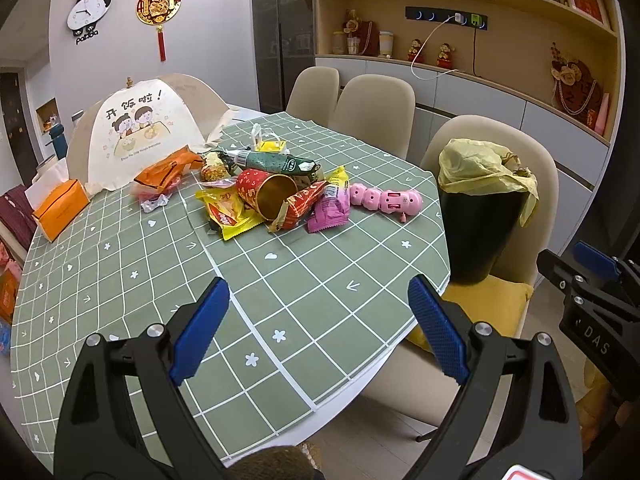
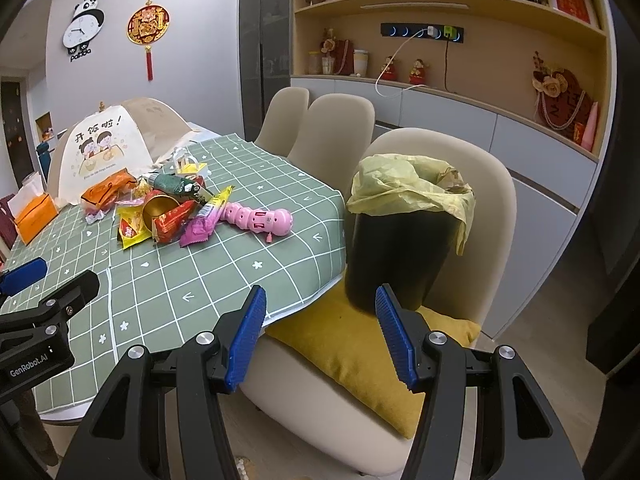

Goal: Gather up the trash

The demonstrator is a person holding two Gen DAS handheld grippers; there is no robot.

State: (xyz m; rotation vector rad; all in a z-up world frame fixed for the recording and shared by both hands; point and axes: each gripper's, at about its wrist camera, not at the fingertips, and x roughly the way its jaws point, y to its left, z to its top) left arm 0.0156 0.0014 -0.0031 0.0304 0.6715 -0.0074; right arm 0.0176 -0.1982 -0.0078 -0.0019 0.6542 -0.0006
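Trash, a heap of crinkled foil snack wrappers, lay on the table ahead of the left tool, nearer it; both tools were spread, empty.

Both tongs, left and right, have glossy black arms, silver screws and ribbed blue pads.

This was a home dining room. A table under a green checked cloth stood ringed by beige padded chairs, one with a yellow cushion. A mesh food cover and a tissue box sat near the table's far left edge. On the wall hung a panda clock and a red ornament; built-in shelves held figurines, jars and a bottle.
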